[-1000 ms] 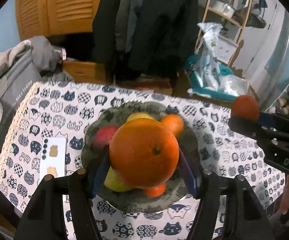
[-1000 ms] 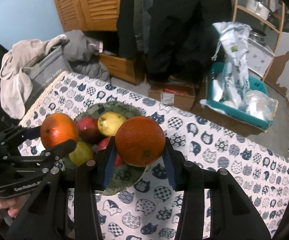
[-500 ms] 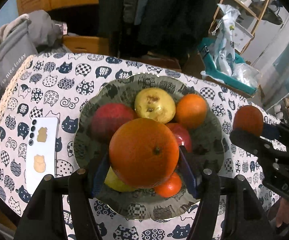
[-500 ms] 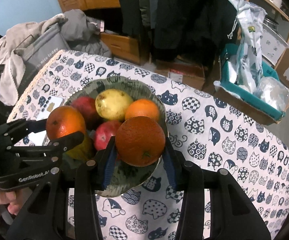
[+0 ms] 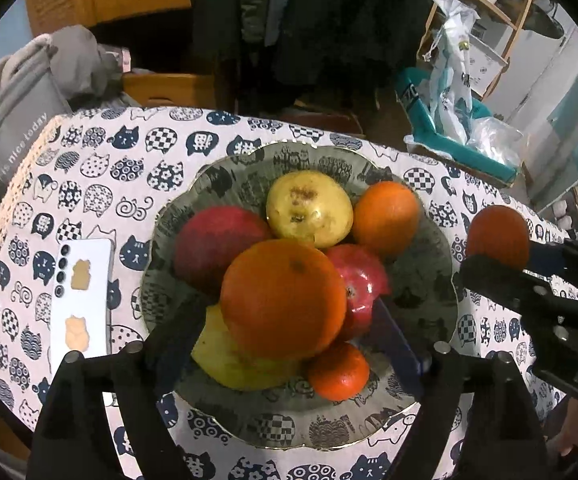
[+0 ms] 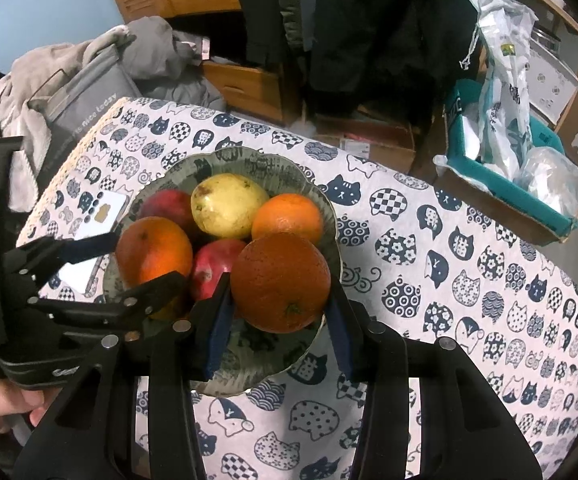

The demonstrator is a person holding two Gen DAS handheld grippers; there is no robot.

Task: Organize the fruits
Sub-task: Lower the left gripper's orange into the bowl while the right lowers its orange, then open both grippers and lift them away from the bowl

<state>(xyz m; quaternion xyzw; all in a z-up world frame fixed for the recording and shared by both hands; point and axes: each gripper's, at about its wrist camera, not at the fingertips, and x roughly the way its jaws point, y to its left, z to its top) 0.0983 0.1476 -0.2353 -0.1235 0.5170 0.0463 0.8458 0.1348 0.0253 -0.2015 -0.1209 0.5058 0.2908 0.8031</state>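
Fruit fills the patterned bowl [image 5: 421, 280] on the cat-print surface [image 6: 469, 280]: pears, apples, small oranges. On that pile sits a big orange [image 5: 285, 300] between the fingers of the left gripper [image 5: 289, 320], which are opening and stand clear of its sides. The right gripper [image 6: 279, 308] (just beside the left one, over the bowl's near edge) clamps a darker orange [image 6: 281, 282]. A white phone [image 5: 83, 300] lies beside the bowl.

My left wrist camera looks steeply down, close over the fruit plate [image 5: 177, 216]. My right one views that plate [image 6: 329, 216] from its right side, equally near.
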